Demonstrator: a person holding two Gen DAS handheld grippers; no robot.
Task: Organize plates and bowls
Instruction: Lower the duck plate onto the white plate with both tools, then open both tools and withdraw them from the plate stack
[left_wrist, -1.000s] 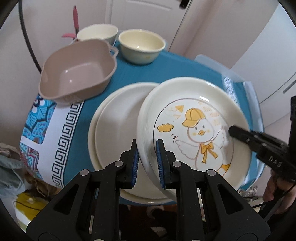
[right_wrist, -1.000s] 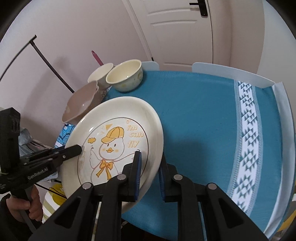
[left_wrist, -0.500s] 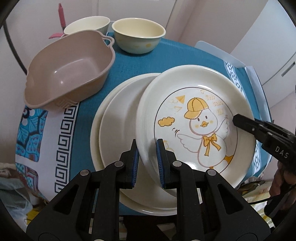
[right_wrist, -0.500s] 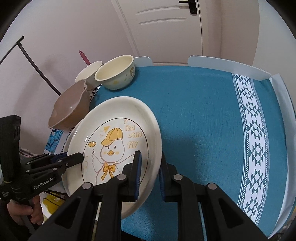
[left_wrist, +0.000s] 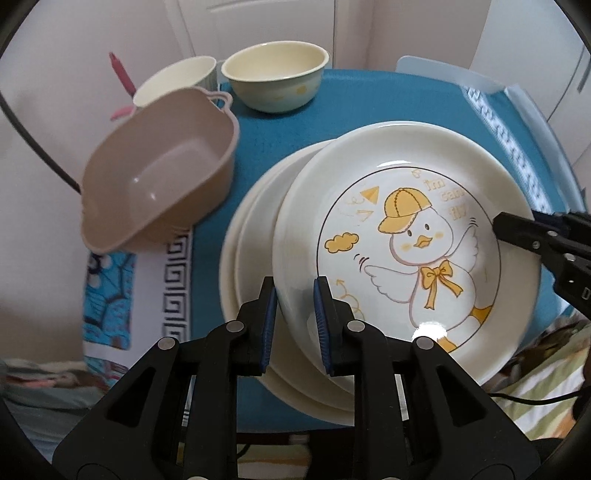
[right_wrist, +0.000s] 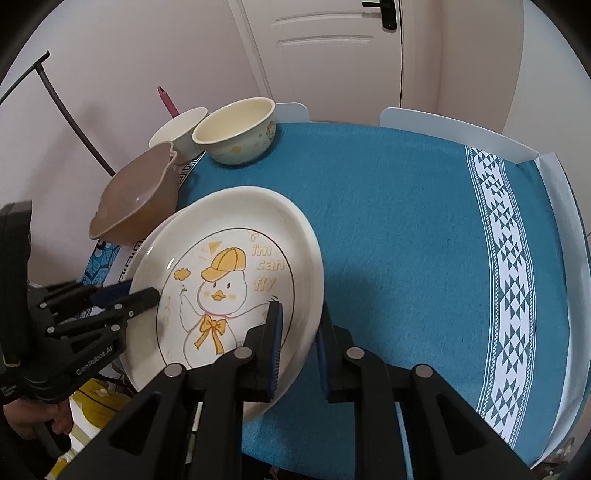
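Observation:
A cream plate with a yellow-capped duck drawing (left_wrist: 406, 236) (right_wrist: 229, 280) is held by both grippers at opposite rims. My left gripper (left_wrist: 293, 317) is shut on its near-left rim; in the right wrist view it (right_wrist: 144, 295) reaches in from the left. My right gripper (right_wrist: 297, 334) is shut on the right rim and shows as a black finger (left_wrist: 517, 230) at the plate's right side. The duck plate sits just over two plain cream plates (left_wrist: 251, 236) stacked on the blue tablecloth, overlapping them and offset to the right.
A taupe handled bowl (left_wrist: 162, 173) (right_wrist: 136, 206) sits tilted at the table's left edge. Behind it stand a white cup (left_wrist: 173, 79) (right_wrist: 177, 129) and a cream bowl (left_wrist: 275, 74) (right_wrist: 236, 129). Blue cloth (right_wrist: 406, 229) spreads to the right. White chair backs (right_wrist: 454, 133) and a door lie beyond.
The duck plate has come down and levelled over the stacked plates, both grippers moving with it. The left wrist rolled, so the table now looks squarer in its view.

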